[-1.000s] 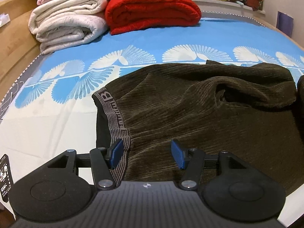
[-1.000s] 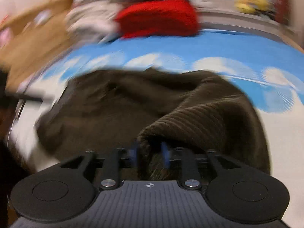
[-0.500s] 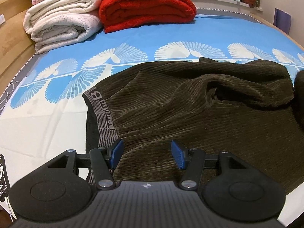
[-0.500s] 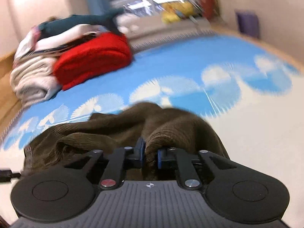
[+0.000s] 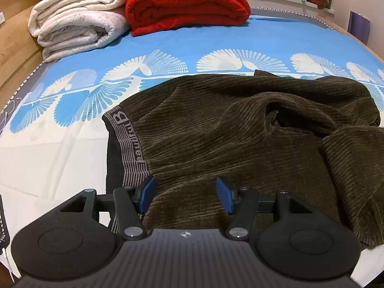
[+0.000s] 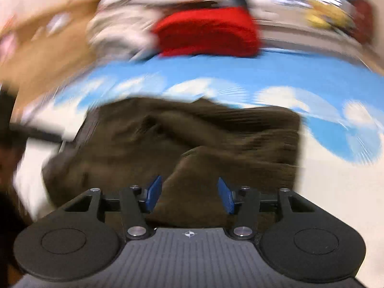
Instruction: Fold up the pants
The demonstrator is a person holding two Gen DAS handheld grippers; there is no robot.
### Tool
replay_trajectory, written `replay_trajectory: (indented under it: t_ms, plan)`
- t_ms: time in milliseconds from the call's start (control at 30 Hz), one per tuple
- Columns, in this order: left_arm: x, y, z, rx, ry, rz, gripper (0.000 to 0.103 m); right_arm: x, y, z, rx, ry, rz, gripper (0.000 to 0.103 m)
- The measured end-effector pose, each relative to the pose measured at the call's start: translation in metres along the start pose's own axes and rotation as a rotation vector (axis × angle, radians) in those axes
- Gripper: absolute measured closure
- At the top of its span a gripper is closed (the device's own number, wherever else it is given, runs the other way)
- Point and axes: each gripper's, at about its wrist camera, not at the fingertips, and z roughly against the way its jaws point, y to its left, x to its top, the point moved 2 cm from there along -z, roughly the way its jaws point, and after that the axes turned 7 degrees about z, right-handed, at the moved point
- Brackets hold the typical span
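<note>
On the left I see a stack of rolled white blankets [image 5: 76,26], and next to it a folded red fuzzy blanket [image 5: 187,2]. Both sit at the far end of the blue bed sheet with white fan shapes [image 5: 216,40]. The dark brown ribbed pants [image 5: 235,129] lie bunched on that sheet, with the grey striped waistband [image 5: 130,144] on their left side. My left gripper [image 5: 186,194] is let go, pads apart over the cloth near the waistband. My right gripper [image 6: 189,193] has just been opening; a fold of pants lies between its pads, not squeezed.
</note>
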Motion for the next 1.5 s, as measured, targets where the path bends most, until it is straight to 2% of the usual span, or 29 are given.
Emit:
replay_trajectory:
  t_ms: [100,200,300,400,533,633,667,700,767,800,867,933,1067,1133,1167,1200,1300,1367,1500]
  plan:
    - [0.001,-0.003,-0.001,-0.004,0.0,-0.009,0.042,-0.013,-0.045,0.004,-0.077,0.071,-0.145,0.049]
    - [0.001,-0.004,-0.002,-0.003,0.005,-0.017,0.042,-0.032,-0.059,-0.015,-0.05,0.235,-0.241,0.049]
    - [0.001,-0.004,-0.002,-0.007,0.013,-0.008,0.042,-0.042,-0.048,-0.039,-0.073,0.362,-0.174,0.049]
    - [0.0,-0.003,-0.001,-0.013,0.017,0.002,0.042,-0.045,-0.036,-0.055,-0.099,0.396,-0.1,0.048]
    - [-0.002,0.002,0.0,-0.014,0.021,0.005,0.042,-0.041,-0.031,-0.078,-0.179,0.39,0.003,0.048]
    - [-0.002,0.01,0.0,-0.007,0.023,0.016,0.042,-0.032,-0.022,-0.083,-0.212,0.347,0.097,0.049]
    - [-0.001,0.014,-0.001,-0.005,0.025,0.024,0.042,-0.029,-0.017,-0.08,-0.22,0.317,0.127,0.059]
    - [-0.001,0.018,-0.001,-0.003,0.025,0.033,0.042,-0.024,-0.012,-0.078,-0.223,0.276,0.165,0.08]
    - [0.0,0.026,-0.002,0.002,0.026,0.053,0.042,-0.011,0.005,-0.067,-0.203,0.164,0.226,0.091]
    - [0.0,0.029,-0.002,0.004,0.028,0.064,0.042,-0.004,0.017,-0.059,-0.185,0.085,0.26,0.092]
    - [0.0,0.035,-0.003,0.005,0.035,0.085,0.042,0.008,0.042,-0.048,-0.093,-0.054,0.294,0.092]
    - [0.0,0.039,-0.003,0.0,0.045,0.099,0.042,0.013,0.062,-0.047,-0.039,-0.104,0.329,0.092]
    - [-0.003,0.04,-0.003,0.003,0.055,0.098,0.042,0.016,0.095,-0.065,0.046,-0.064,0.339,0.088]
    - [-0.003,0.04,-0.003,0.004,0.058,0.103,0.042,0.024,0.092,-0.065,0.055,-0.085,0.269,0.078]
    - [-0.003,0.042,-0.003,0.003,0.058,0.105,0.042,0.028,0.084,-0.063,0.035,-0.097,0.211,0.066]
    - [-0.003,0.042,-0.002,0.003,0.056,0.107,0.042,0.031,0.073,-0.063,0.004,-0.101,0.148,0.062]
    - [-0.004,0.046,-0.001,-0.001,0.054,0.118,0.042,0.035,0.038,-0.067,-0.104,-0.085,-0.006,0.062]
    - [-0.003,0.047,-0.001,-0.003,0.055,0.121,0.042,0.026,0.026,-0.082,-0.166,-0.001,-0.037,0.06]
    - [-0.003,0.047,-0.001,-0.003,0.06,0.123,0.042,0.005,0.023,-0.118,-0.075,0.232,-0.058,0.06]
